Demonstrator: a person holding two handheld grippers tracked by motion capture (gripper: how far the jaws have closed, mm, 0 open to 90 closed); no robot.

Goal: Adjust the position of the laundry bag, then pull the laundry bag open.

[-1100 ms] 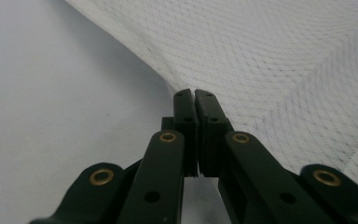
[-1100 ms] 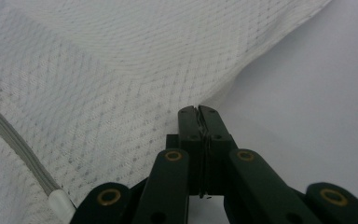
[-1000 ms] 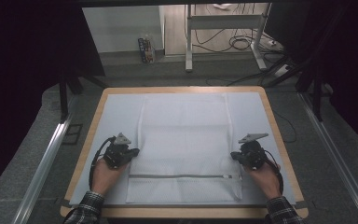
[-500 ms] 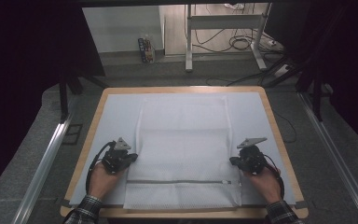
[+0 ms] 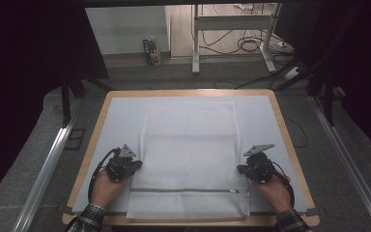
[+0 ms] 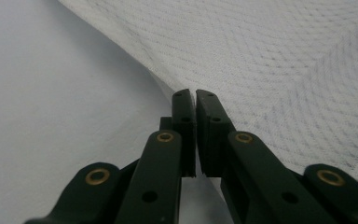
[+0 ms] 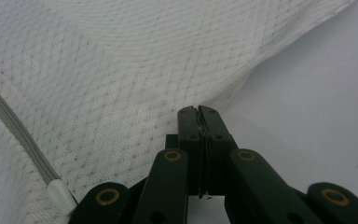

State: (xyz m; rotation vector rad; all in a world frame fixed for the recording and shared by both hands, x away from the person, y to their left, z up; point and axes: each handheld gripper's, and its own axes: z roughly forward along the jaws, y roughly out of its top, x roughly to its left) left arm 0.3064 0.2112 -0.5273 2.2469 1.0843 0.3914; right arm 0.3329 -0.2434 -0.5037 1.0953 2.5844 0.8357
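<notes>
lying flat along the middle of the pale blue mat (image 5: 121,121) on the wooden-edged table (image 5: 95,126) is a white rectangular mesh laundry bag (image 5: 188,159), its grey zipper line (image 5: 183,190) running across near the edge closest to the person. the white zipper pull (image 7: 59,195) sits at the right end of that line. whether anything is inside the bag cannot be told; it looks flat. the left gripper (image 5: 134,164), held in the person's left hand (image 5: 105,186), meets the bag's left edge; in the left gripper view its black jaws stand almost together with a thin slit between them, the mesh edge at their tips (image 6: 195,95). the right gripper (image 5: 244,169), in the right hand (image 5: 273,188), meets the bag's right edge; in the right gripper view its jaws are pressed together on the mesh hem (image 7: 198,111).
</notes>
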